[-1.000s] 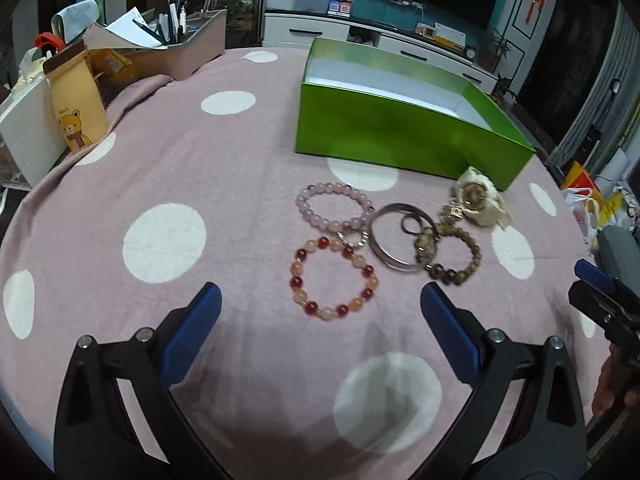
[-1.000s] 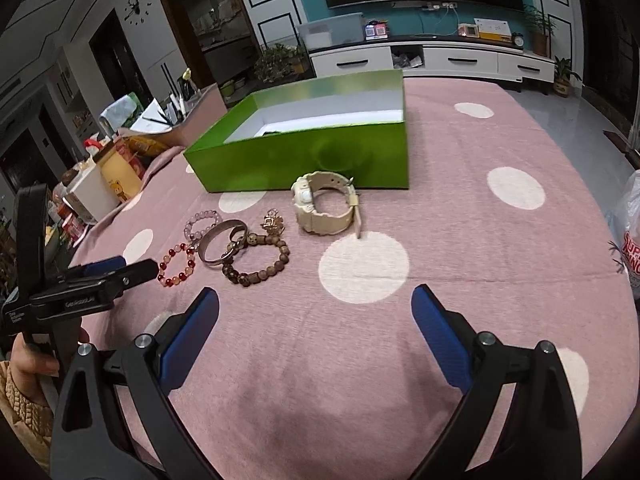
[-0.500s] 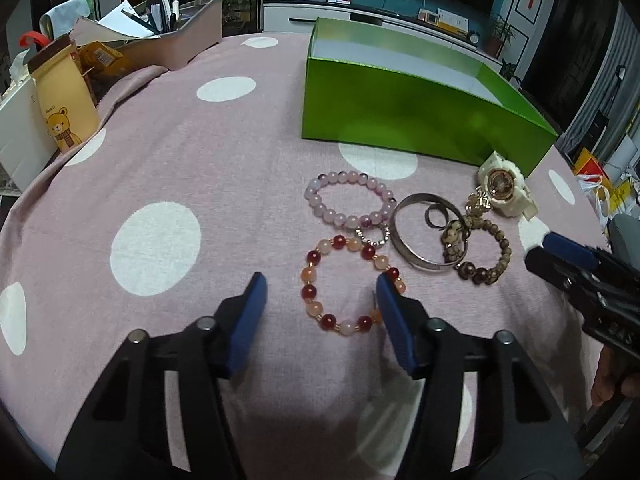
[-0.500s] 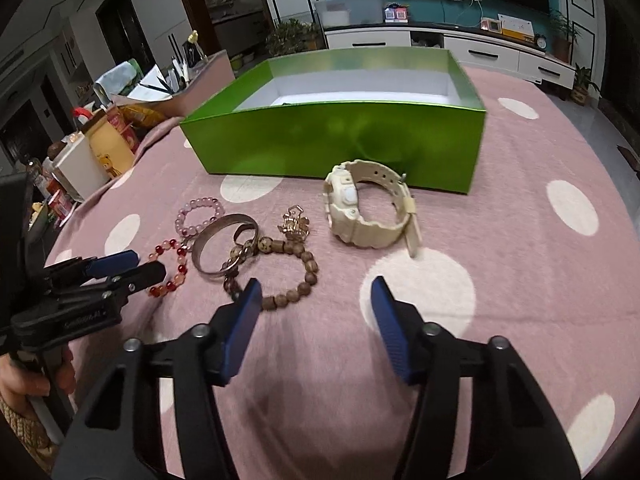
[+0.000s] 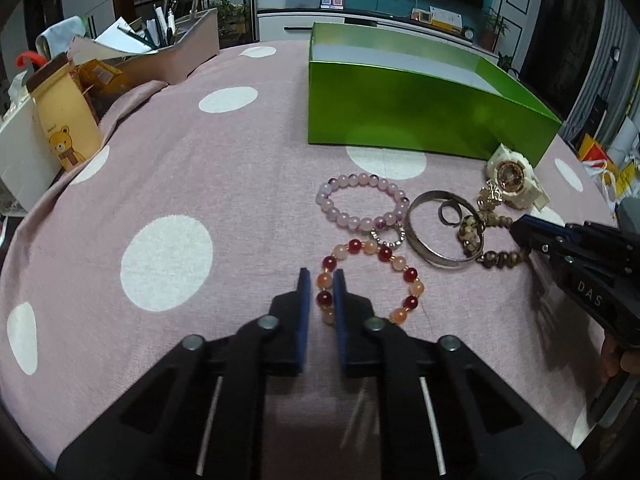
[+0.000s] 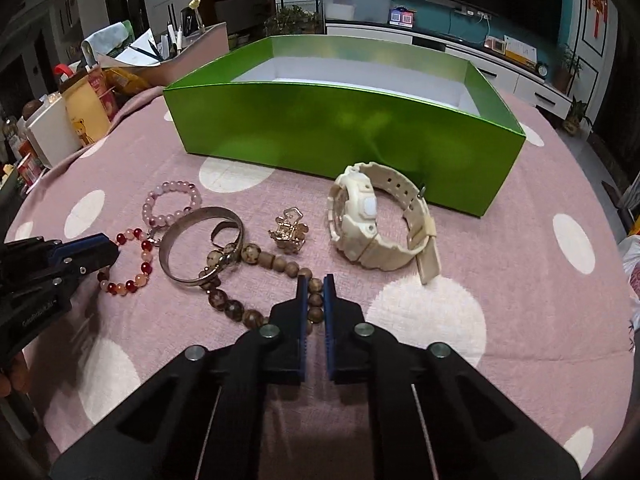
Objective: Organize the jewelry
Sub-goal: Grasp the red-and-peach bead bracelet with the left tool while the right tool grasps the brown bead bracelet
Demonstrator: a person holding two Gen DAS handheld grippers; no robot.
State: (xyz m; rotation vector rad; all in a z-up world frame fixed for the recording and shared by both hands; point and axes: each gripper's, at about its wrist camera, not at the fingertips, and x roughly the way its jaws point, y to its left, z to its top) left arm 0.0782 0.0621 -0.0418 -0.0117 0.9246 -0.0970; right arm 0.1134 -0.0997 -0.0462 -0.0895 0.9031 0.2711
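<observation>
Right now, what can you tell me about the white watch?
The watch is chunky and cream-white, with what looks like a rubbery plastic case and a ridged strap. The left view shows a gold-toned round face. It rests on its side on the pink dotted tablecloth, strap curled in a buckled loop with the loose tail end sticking out. It sits just in front of the green box, beside a small gold charm. Neither claw touches it.

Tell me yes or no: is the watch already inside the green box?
No: in the right wrist view the watch lies on the cloth in front of the green box, outside its near wall.
</observation>
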